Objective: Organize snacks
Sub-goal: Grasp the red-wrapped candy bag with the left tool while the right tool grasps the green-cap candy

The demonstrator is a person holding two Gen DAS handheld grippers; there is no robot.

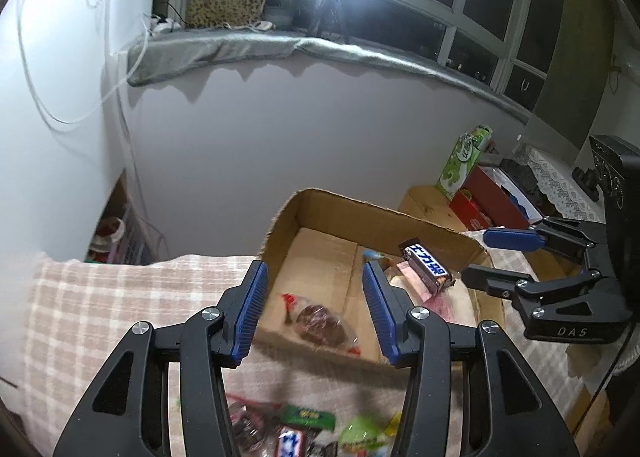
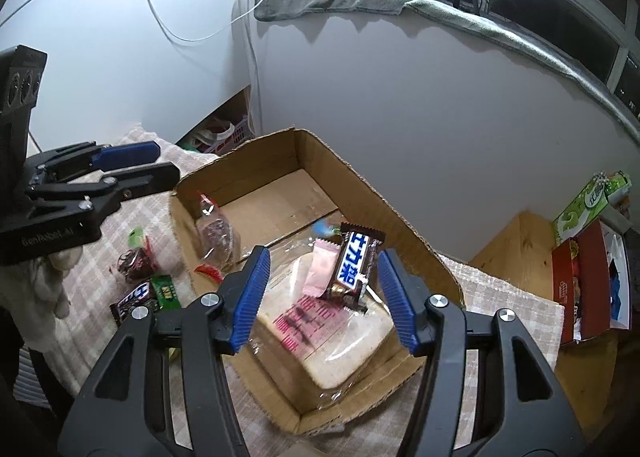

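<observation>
Here, left gripper [image 1: 316, 309] spread partway above the cardboard box [image 1: 384, 213], pads clear of everything, a clear-wrapped brown snack [image 1: 320, 323] lying loose below on the box floor; right gripper [image 2: 324, 297] likewise parted, nothing pinched, a brown chocolate bar [image 2: 356, 265] with blue-and-white lettering tilted between the blue pads [image 2: 394, 299] without touching either, resting on a pink packet [image 2: 322, 269] and a clear bag of bread [image 2: 340, 341]; more snacks [image 2: 144, 289] on the checked cloth [image 2: 508, 297] beside the box
</observation>
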